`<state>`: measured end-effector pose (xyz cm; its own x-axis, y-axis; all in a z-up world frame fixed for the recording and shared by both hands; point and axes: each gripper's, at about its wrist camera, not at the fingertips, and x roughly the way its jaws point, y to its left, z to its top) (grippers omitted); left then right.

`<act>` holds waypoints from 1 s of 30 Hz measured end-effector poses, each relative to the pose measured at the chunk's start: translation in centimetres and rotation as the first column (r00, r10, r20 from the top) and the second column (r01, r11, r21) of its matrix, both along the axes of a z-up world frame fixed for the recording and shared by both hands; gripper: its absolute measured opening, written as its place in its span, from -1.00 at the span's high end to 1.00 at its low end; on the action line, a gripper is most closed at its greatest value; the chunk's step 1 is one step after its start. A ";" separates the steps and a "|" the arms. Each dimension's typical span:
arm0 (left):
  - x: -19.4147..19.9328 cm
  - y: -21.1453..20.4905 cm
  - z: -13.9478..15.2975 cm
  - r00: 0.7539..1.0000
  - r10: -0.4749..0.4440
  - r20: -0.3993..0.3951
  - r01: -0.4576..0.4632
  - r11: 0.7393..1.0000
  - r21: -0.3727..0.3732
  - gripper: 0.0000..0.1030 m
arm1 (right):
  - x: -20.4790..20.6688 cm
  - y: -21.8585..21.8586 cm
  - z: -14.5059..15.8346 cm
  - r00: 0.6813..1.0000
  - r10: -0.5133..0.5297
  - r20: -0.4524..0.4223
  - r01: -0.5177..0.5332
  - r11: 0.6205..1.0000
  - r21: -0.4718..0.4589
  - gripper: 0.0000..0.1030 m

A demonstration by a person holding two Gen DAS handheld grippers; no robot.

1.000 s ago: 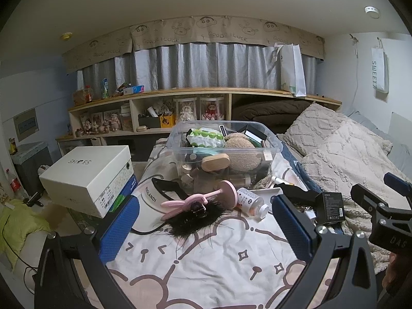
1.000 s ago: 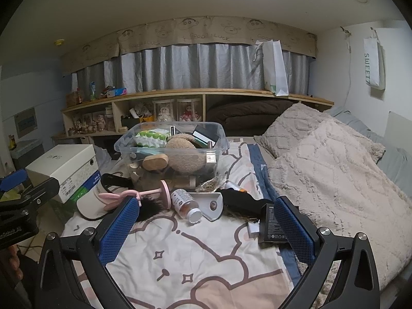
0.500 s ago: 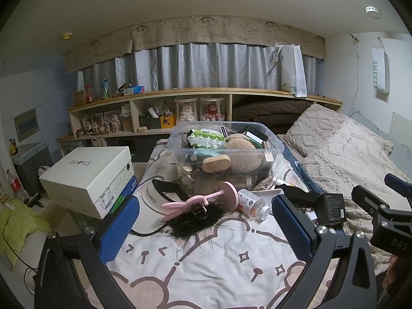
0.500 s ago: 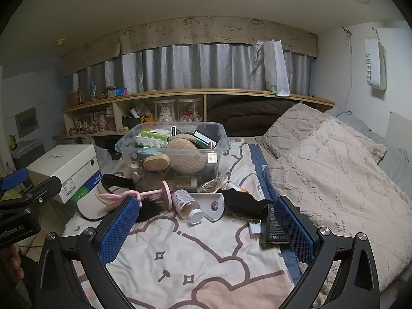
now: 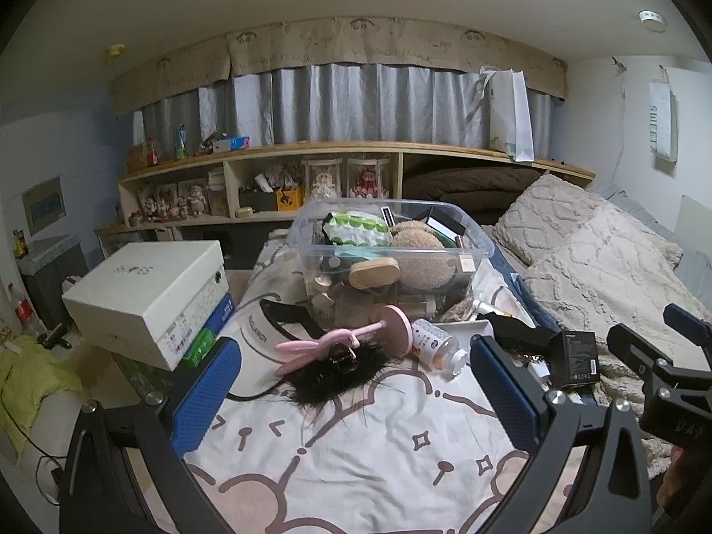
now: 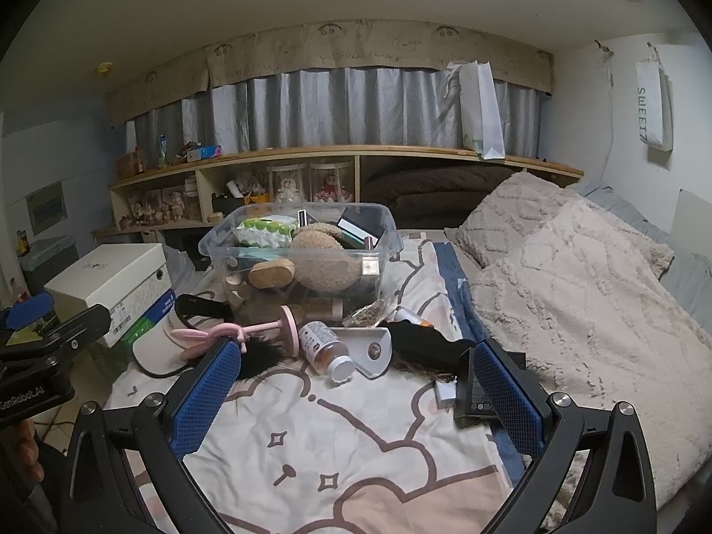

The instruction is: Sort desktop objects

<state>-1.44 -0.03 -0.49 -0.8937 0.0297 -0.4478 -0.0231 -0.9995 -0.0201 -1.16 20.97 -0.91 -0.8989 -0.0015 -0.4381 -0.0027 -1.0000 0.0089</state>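
Note:
A clear plastic bin (image 5: 478,252) (image 6: 209,247) packed with items stands on the patterned bedsheet. In front of it lie a pink stand (image 5: 338,338) (image 6: 267,329), a black hairpiece (image 5: 338,374), a pill bottle (image 5: 438,347) (image 6: 325,347), a white visor (image 5: 253,351) (image 6: 160,342), a white holder (image 6: 369,347) and a black box (image 5: 578,358) (image 6: 476,389). My left gripper (image 5: 353,394) hovers open short of the hairpiece, nothing between its fingers. My right gripper (image 6: 356,394) is open too, just short of the pill bottle.
A white shoebox (image 5: 147,289) (image 6: 111,285) sits on other boxes at the bed's left edge. Beige pillows and a blanket (image 6: 578,276) fill the right side. A wooden shelf (image 5: 311,178) with figurines runs along the back. The other gripper shows at each view's side.
Both views have crept slightly nearer to the clutter; the objects sit a little lower and larger. Nothing was grasped or moved.

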 end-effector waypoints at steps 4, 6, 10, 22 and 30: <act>-0.7 0.1 -1.1 1.000 -0.009 0.026 0.009 1.000 0.002 -1.00 | -0.7 0.2 -0.8 1.000 -0.006 0.022 0.006 1.000 -0.008 -1.00; -1.2 0.0 -1.7 0.999 -0.007 0.040 0.007 1.000 0.008 -1.00 | -1.1 0.5 -1.3 0.999 -0.012 0.037 0.012 1.000 -0.009 -1.00; -2.6 -0.4 -2.8 0.997 0.006 0.070 -0.007 1.000 0.016 -1.00 | -2.0 1.2 -2.1 0.998 -0.027 0.062 0.029 0.999 -0.020 -1.00; -7.0 -2.7 -8.3 0.972 0.050 0.229 -0.071 0.994 0.086 -1.00 | -4.9 2.8 -6.4 0.985 -0.059 0.161 0.074 0.993 -0.089 -1.00; -10.8 -1.1 -9.6 0.959 -0.050 0.280 0.011 0.990 0.140 -0.98 | -7.3 2.4 -9.6 0.969 -0.022 0.245 0.051 0.992 -0.111 -1.00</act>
<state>-12.29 -1.12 -10.11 -0.7290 0.1330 -0.6714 -0.0271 -0.9858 -0.1658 -8.51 23.35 -10.50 -0.7662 -0.0341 -0.6417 -0.0556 -0.9913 0.1191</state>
